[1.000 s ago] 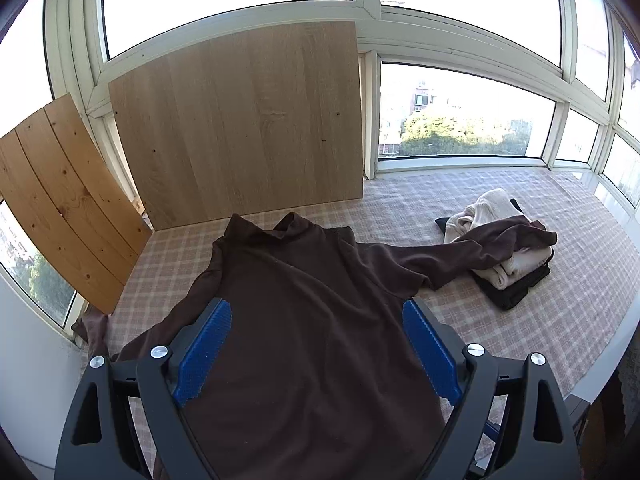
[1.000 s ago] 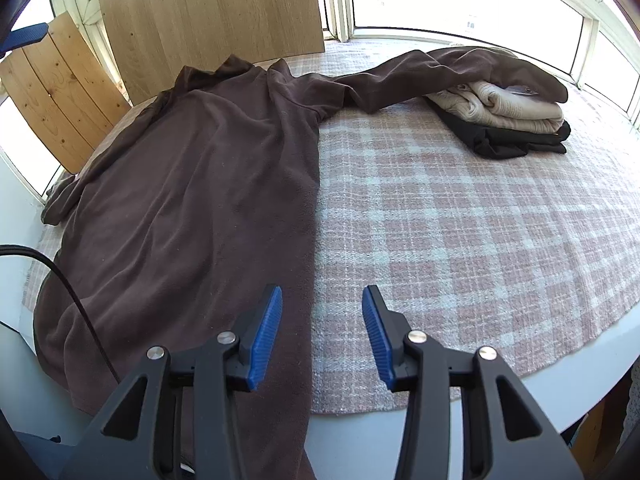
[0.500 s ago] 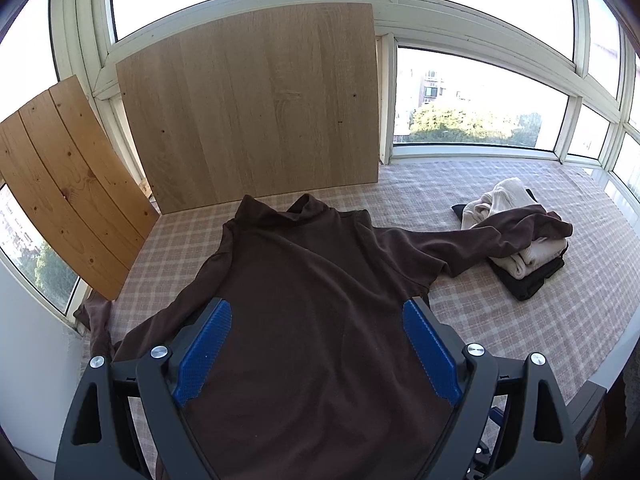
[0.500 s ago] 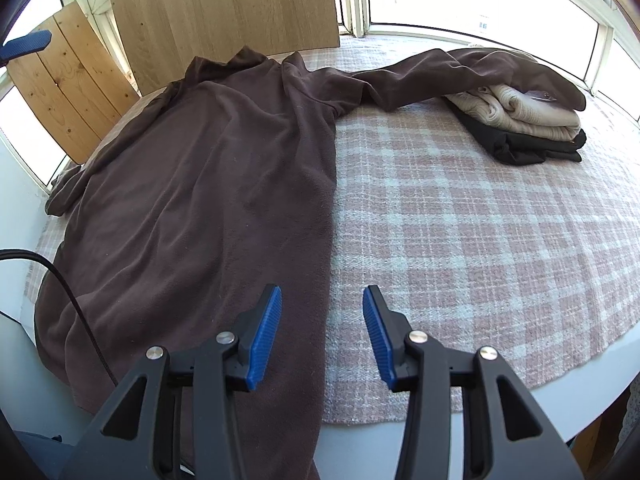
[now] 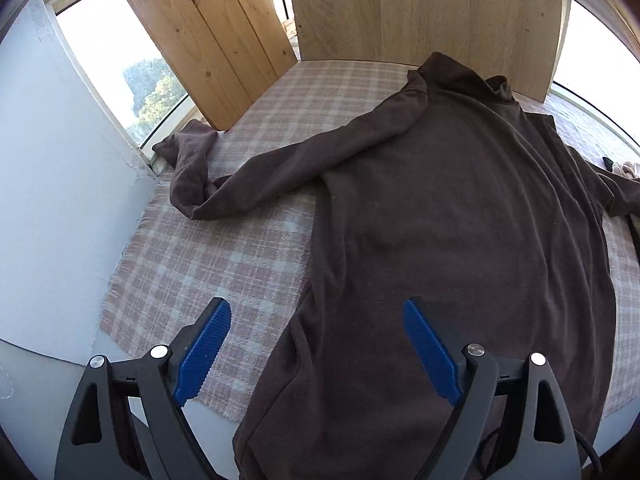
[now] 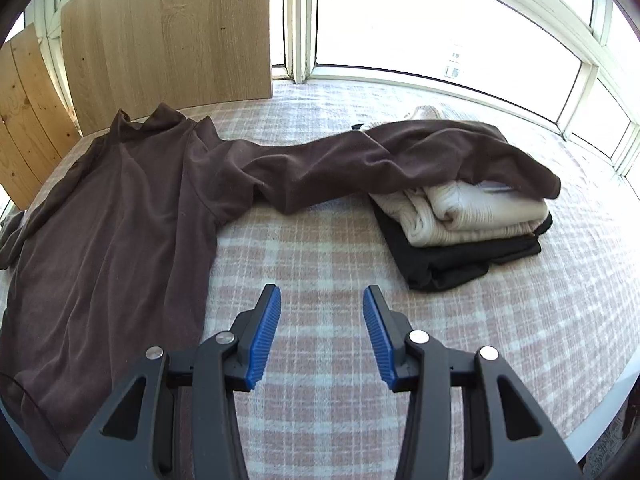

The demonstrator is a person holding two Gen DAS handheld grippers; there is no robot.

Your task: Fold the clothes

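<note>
Both hands shifting since last frame | left gripper [image 5: 316, 344] wide, hovering over brown turtleneck [image 5: 460, 220] hem | right gripper [image 6: 320, 320] narrower, empty, over plaid cloth [image 6: 320, 256] near folded stack [image 6: 472, 224]

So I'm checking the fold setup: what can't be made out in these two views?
- Brown long-sleeved fleece top: hem cut off by the bottom edge, left wrist view.
- Its right sleeve covers the top of the folded cream knit.
- Folded black garment: mostly hidden beneath the cream knit.
</note>
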